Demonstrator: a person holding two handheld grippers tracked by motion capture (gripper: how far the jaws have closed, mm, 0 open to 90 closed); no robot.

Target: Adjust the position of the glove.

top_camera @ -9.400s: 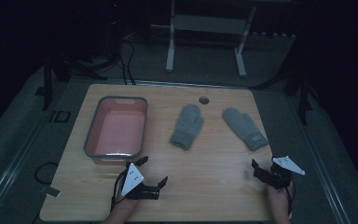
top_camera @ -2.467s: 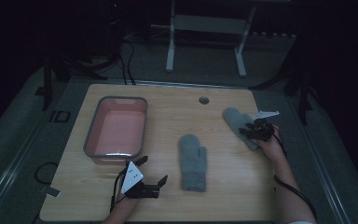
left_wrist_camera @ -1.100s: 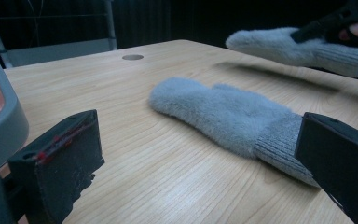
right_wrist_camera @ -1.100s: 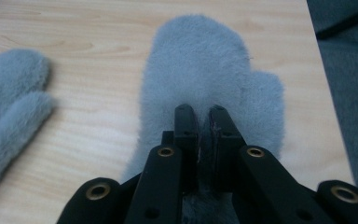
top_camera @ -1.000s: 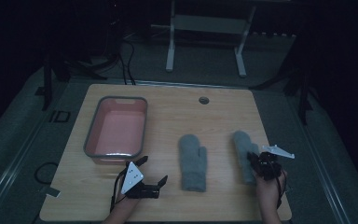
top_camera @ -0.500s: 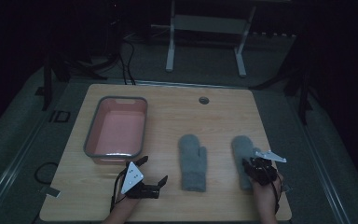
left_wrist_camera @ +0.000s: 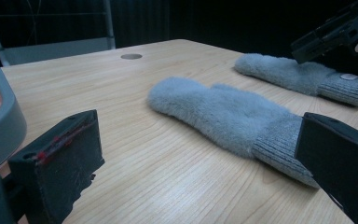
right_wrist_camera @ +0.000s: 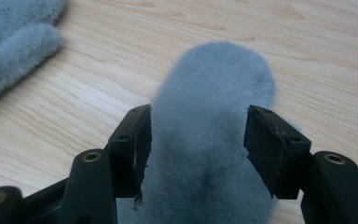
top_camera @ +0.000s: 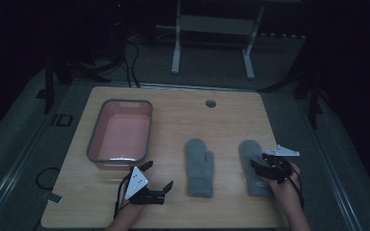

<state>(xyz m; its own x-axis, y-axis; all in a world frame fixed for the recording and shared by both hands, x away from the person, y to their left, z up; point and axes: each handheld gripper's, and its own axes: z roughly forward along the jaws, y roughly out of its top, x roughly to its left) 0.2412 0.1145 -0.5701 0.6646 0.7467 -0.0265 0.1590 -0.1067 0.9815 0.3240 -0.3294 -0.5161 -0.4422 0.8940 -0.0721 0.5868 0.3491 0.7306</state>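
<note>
Two grey fuzzy mittens lie side by side on the wooden table [top_camera: 173, 110], cuffs toward me. The left mitten [top_camera: 200, 166] rests alone, also seen ahead of the left gripper as the nearer mitten [left_wrist_camera: 219, 112]. My right gripper [top_camera: 259, 171] hovers over the cuff end of the right mitten [top_camera: 248, 149]. Its jaws have just been opening, and the right mitten [right_wrist_camera: 214, 88] lies between them with the pads off the fleece. My right gripper [right_wrist_camera: 198, 140] is open. The left gripper [top_camera: 158, 174] rests open on the table with nothing in it, left of the mittens.
A pink tray with a grey rim [top_camera: 92, 139] stands at the left of the table, its corner [left_wrist_camera: 0, 126] close to the left gripper. A round grommet hole [top_camera: 210, 103] sits near the far edge. A white stand [top_camera: 212, 29] is on the floor beyond the table.
The right gripper's jaws have spread apart and released the right mitten, which stays flat beside the other. The right hand shifted slightly over the cuff. The left gripper has not moved.
</note>
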